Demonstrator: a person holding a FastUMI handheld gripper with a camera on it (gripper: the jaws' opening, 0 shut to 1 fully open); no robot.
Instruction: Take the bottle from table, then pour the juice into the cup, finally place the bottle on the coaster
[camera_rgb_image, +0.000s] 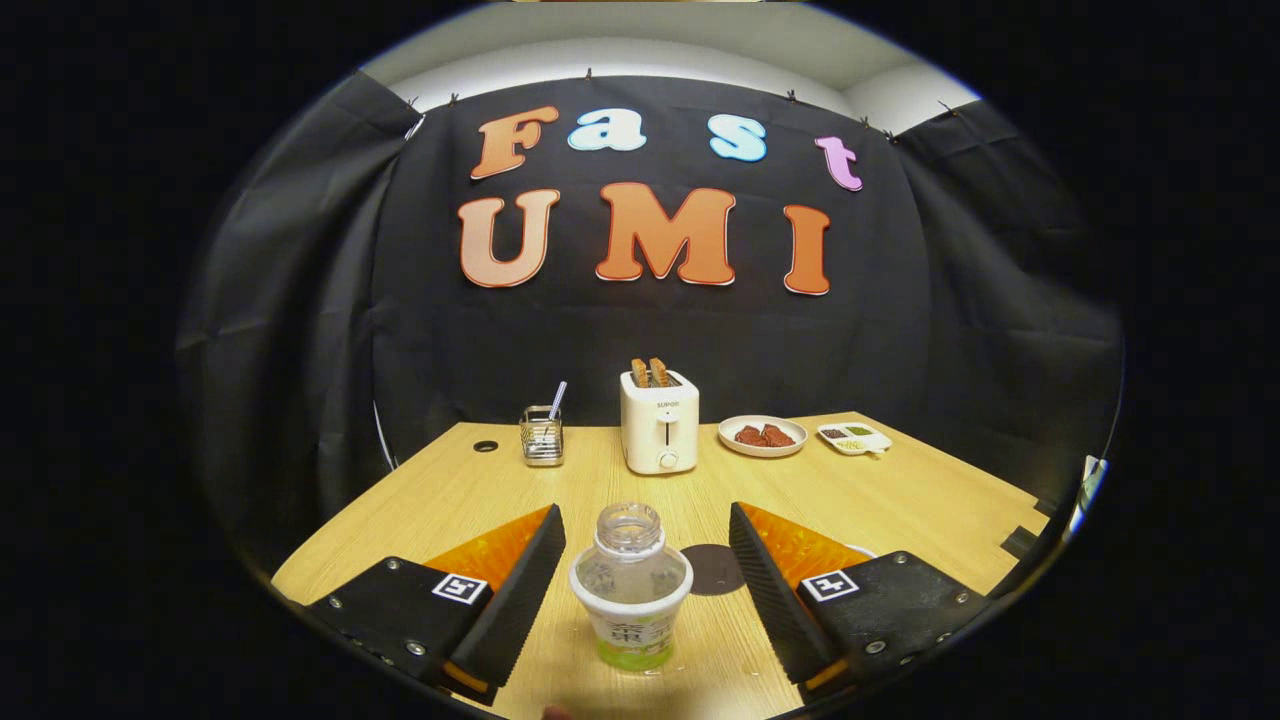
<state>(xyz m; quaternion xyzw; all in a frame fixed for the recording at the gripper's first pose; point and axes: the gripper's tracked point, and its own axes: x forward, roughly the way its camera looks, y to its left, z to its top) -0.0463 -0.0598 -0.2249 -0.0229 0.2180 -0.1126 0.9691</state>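
Observation:
An uncapped clear bottle (632, 590) with a green-and-white label stands upright on the wooden table (900, 490), between my two fingers. My gripper (645, 545) is open, with a gap on each side of the bottle and neither finger touching it. Just beyond the bottle, slightly to its right, a dark round coaster (715, 568) lies flat on the table. Something white and curved peeks out behind the right finger; I cannot tell what it is.
Further back stand a white toaster (659, 421) with two slices in it, a metal holder (541, 436) with a utensil to its left, and a plate of food (762, 436) and a small divided dish (853, 437) to its right.

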